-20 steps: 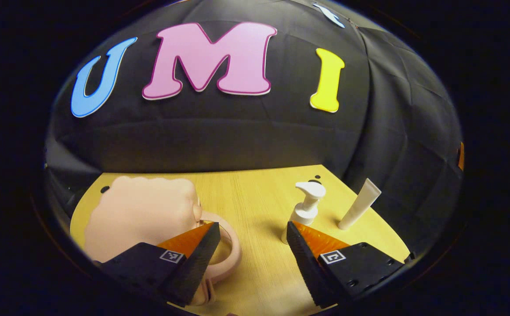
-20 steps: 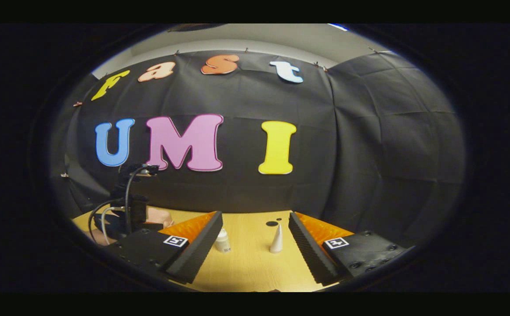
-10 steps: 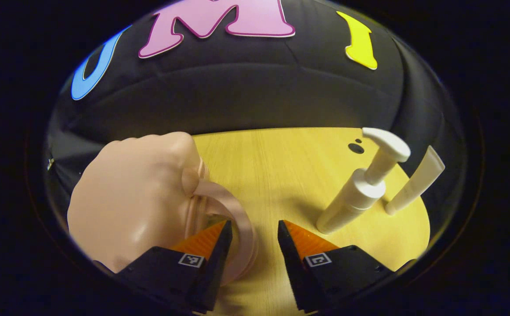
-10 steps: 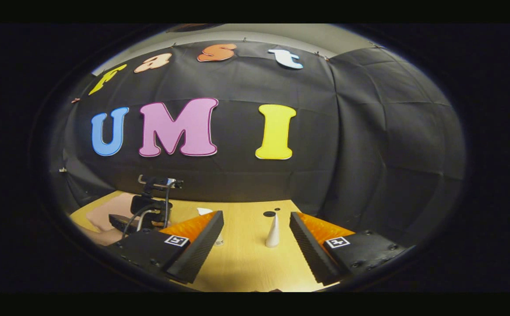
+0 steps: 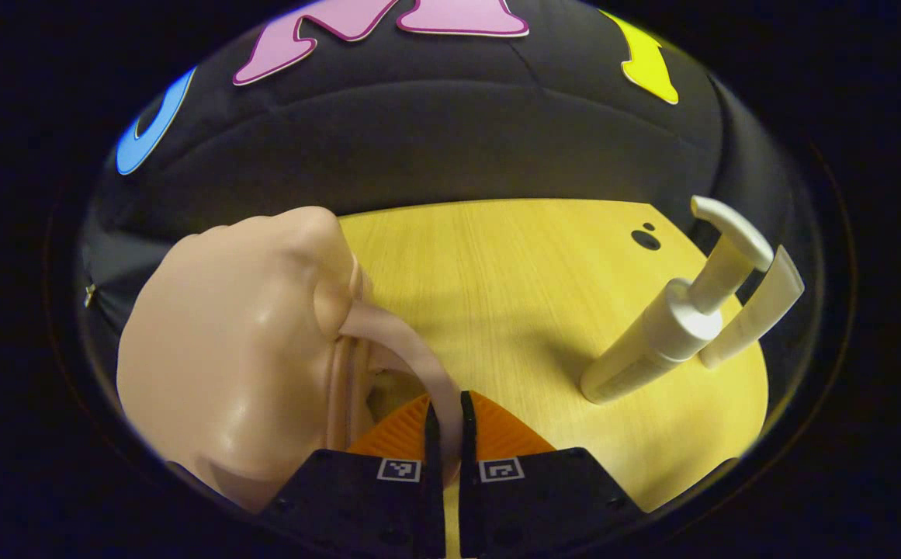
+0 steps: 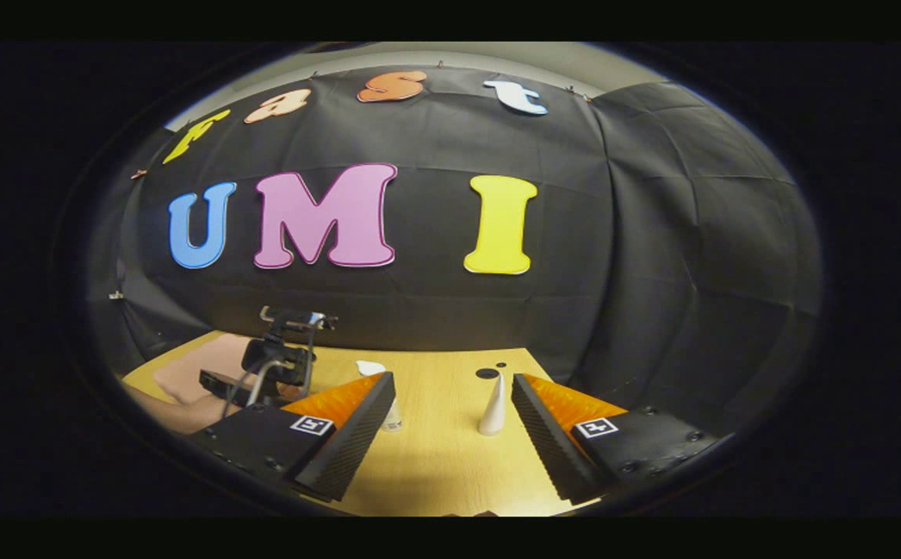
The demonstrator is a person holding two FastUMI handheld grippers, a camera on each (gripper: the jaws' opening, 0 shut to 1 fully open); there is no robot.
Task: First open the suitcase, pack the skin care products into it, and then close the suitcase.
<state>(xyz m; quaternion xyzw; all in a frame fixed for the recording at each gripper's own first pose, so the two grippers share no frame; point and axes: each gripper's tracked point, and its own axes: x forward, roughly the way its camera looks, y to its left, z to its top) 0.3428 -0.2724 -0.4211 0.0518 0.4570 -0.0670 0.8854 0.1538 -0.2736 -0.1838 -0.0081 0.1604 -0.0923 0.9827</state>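
Pinching the suitcase handle, the left claw looks set to lift the lid. Spread and empty, the right claw waits above the bench facing the tube.

A closed pale-pink suitcase lies left of an upright white pump bottle and tube.

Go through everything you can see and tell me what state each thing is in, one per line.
Pink hard-shell suitcase: closed, on the wooden table.
Suitcase handle: clamped.
Left gripper: shut on the handle.
Right gripper: open, holding nothing.
White pump bottle: upright, unpacked.
White squeeze tube: standing on its cap, unpacked.
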